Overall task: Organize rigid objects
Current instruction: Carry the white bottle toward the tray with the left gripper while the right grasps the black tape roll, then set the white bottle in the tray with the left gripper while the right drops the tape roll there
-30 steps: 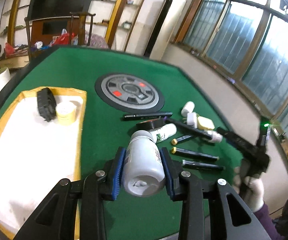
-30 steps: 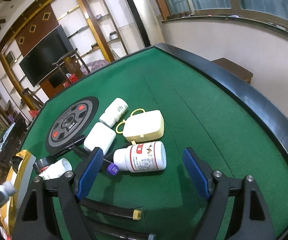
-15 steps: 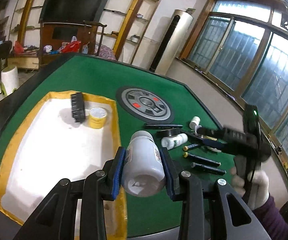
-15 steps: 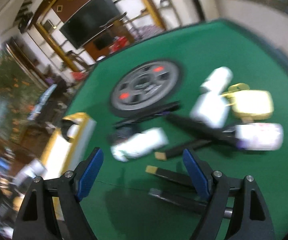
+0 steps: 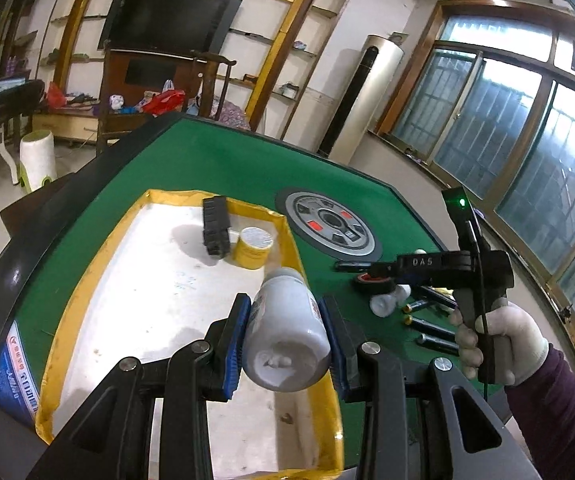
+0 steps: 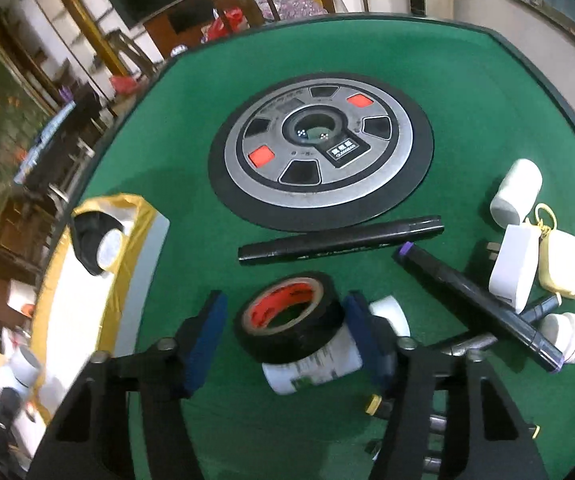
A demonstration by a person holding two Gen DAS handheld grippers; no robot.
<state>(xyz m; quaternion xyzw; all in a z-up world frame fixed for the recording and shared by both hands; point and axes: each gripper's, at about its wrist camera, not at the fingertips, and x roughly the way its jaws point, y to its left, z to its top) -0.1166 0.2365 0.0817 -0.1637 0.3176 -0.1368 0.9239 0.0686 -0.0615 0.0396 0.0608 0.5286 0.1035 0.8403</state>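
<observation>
The left claw (image 5: 285, 346) pinches a white bottle (image 5: 287, 332) by its sides, above the near edge of the tray (image 5: 87, 288). The right claw (image 6: 283, 322) is closing around a tape roll (image 6: 287, 320), right of the tray; its pads look not yet pressed on. The bottle seems light, stiff and smooth, so a mid-body hold suits. The roll looks rigid: squeeze across its outer rim.

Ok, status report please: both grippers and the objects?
Left hand-held gripper shut on white bottle, over tray. Right hand-held gripper closing around tape roll. Small bottle lies underneath.
</observation>
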